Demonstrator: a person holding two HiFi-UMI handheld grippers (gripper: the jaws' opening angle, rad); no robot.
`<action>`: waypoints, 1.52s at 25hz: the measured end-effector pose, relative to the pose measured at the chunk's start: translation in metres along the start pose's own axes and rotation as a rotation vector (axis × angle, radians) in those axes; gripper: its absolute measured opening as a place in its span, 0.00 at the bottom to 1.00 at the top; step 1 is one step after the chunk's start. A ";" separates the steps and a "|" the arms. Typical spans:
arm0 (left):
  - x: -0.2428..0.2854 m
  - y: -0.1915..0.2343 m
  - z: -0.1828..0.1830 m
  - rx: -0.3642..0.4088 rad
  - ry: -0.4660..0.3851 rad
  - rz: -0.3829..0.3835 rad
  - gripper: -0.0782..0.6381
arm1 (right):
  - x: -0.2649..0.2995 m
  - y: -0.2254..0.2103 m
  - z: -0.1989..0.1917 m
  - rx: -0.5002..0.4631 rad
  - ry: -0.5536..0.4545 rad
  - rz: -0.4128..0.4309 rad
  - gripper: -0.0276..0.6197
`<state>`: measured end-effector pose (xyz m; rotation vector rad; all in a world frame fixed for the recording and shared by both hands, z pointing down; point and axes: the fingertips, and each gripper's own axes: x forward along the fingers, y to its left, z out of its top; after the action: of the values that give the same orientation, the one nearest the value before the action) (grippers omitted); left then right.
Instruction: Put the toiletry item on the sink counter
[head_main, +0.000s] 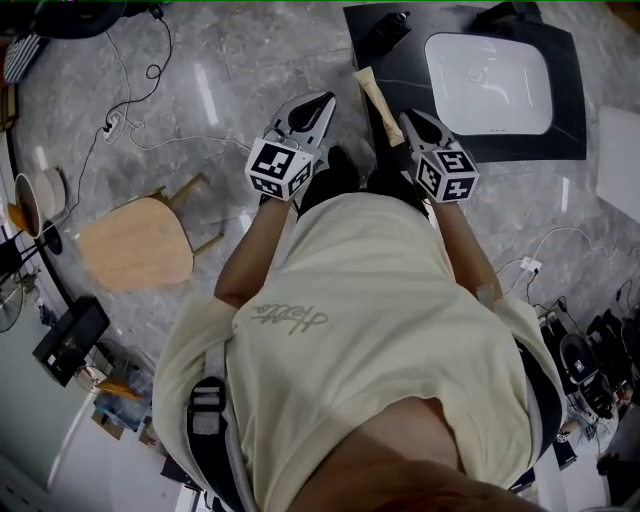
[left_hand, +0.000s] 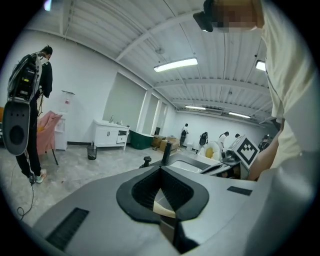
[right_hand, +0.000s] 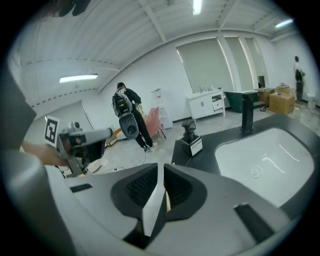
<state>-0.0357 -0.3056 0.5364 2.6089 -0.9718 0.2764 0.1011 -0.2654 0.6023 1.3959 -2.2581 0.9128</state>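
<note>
A beige toiletry tube (head_main: 377, 98) hangs over the floor at the left edge of the black sink counter (head_main: 565, 100). My right gripper (head_main: 404, 118) is shut on its near end. In the right gripper view the tube (right_hand: 153, 209) shows as a thin pale wedge between the jaws, with the white basin (right_hand: 265, 155) and the black faucet (right_hand: 246, 117) ahead to the right. My left gripper (head_main: 326, 100) is held beside it to the left, shut and holding nothing. Its tips (left_hand: 161, 170) meet in the left gripper view.
A black dispenser (head_main: 385, 30) stands on the counter's far left corner. A wooden stool (head_main: 140, 240) is on the marble floor to my left, with cables (head_main: 130, 110) beyond it. More cables and gear (head_main: 590, 350) lie at the right. People stand farther off in the room.
</note>
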 end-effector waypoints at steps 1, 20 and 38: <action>-0.001 -0.006 0.002 0.007 -0.002 0.005 0.11 | -0.010 0.002 0.008 0.003 -0.035 0.012 0.10; -0.044 -0.093 0.095 0.111 -0.200 0.060 0.11 | -0.144 0.037 0.106 -0.227 -0.391 0.128 0.04; -0.075 -0.088 0.142 0.152 -0.338 0.101 0.11 | -0.178 0.078 0.150 -0.362 -0.466 0.184 0.04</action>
<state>-0.0250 -0.2523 0.3617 2.8066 -1.2394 -0.0750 0.1224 -0.2217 0.3617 1.3495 -2.7511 0.2052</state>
